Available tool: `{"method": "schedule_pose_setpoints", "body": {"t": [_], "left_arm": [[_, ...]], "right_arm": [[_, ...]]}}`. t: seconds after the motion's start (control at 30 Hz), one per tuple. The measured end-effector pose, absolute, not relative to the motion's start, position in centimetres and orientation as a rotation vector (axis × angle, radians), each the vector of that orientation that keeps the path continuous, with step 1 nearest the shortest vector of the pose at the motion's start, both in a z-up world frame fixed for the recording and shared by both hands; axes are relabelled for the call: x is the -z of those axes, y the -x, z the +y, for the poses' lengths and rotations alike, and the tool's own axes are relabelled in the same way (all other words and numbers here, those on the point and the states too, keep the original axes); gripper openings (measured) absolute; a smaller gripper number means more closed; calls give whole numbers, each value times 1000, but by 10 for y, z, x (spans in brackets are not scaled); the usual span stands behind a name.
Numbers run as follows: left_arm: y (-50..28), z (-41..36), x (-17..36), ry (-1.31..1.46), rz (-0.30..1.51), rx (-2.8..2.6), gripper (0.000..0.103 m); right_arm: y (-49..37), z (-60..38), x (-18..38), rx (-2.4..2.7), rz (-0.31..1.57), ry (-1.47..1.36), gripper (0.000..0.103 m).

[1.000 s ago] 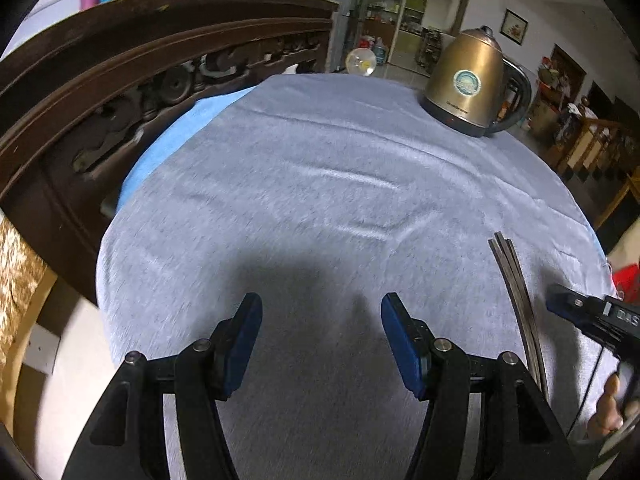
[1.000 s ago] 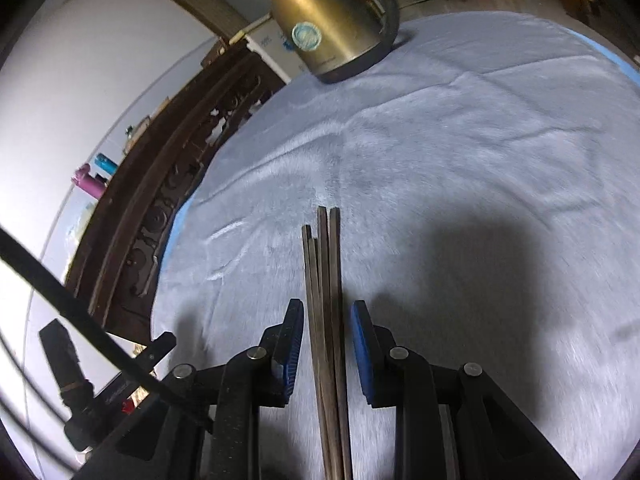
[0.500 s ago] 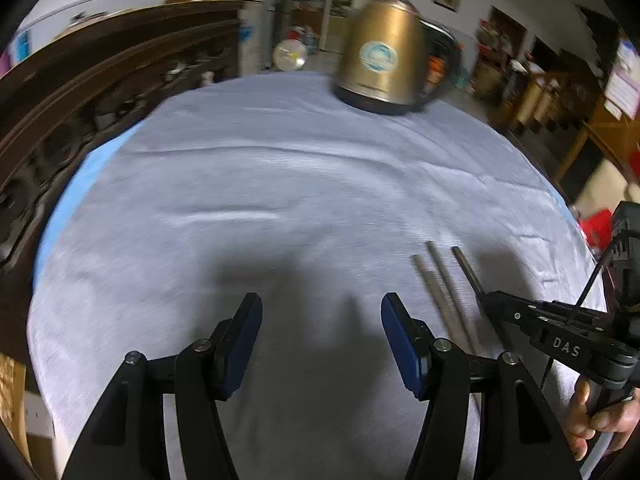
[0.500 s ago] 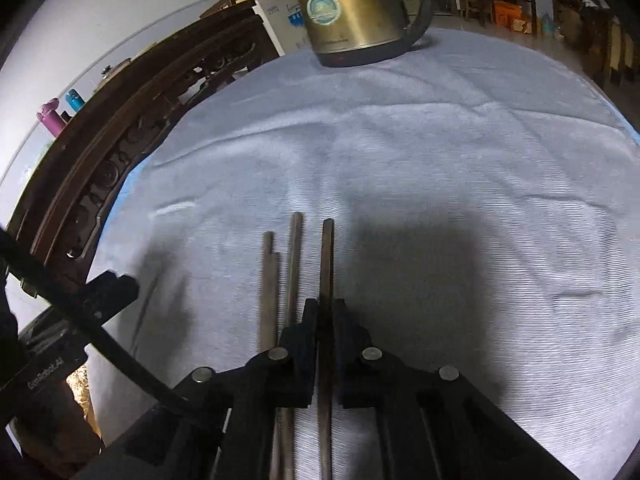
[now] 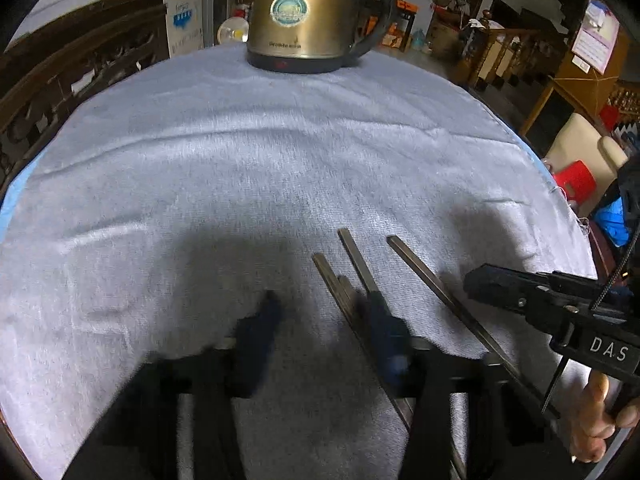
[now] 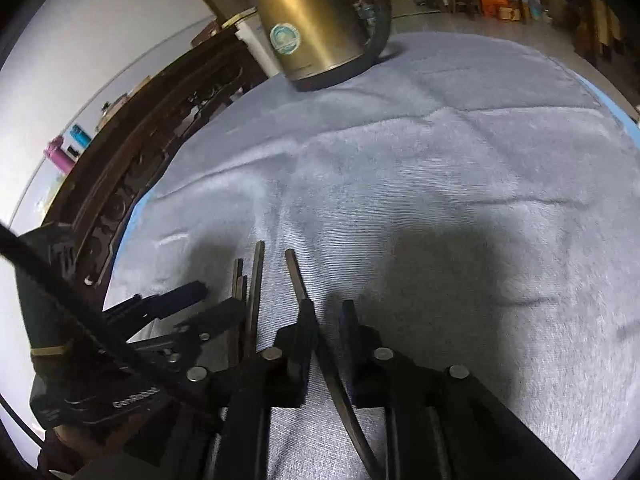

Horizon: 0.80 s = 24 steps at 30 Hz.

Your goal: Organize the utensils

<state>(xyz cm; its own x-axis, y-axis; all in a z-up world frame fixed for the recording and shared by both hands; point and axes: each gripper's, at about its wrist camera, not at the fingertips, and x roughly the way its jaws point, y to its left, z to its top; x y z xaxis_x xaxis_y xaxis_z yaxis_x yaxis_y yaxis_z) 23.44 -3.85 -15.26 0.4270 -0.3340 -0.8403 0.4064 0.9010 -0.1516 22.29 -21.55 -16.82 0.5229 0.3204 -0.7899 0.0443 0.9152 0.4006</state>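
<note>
Chopsticks [image 5: 356, 264] beside closing left hand-held gripper [image 5: 324, 320]

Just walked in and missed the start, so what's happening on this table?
A person is sorting dark chopsticks on a grey cloth, with a gripper in each hand. The right gripper straddles a single chopstick that lies apart from the others; its jaws are opening. The left gripper is closing beside the remaining chopsticks, one finger lying over them and nothing between its jaws. A brass kettle stands untouched at the far edge.
</note>
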Motion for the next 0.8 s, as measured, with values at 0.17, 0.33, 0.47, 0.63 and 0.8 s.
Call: {"method": "schedule_pose_setpoints", "body": {"t": [0.17,0.33,0.47,0.63,0.8], "left_arm": [[-239,-30,153,-68,1038,498,11],[-244,-14,145,-103,1024,489,3],[-247,-2,139,-110,1044,481,3],[-248,-8,135,-69,1071,506,6],[-250,-25,141,-91,1099,503,32]], "right_arm": [[-237,-205,169,-211,1057,-351,25],[-258,-182,170,-210,1082,-241,50],[-269,-161,173,-169,1091,-55,23],[-268,-160,170,-147,1097,-20,7],[-255,-175,168,-117,1097,-68,7]]}}
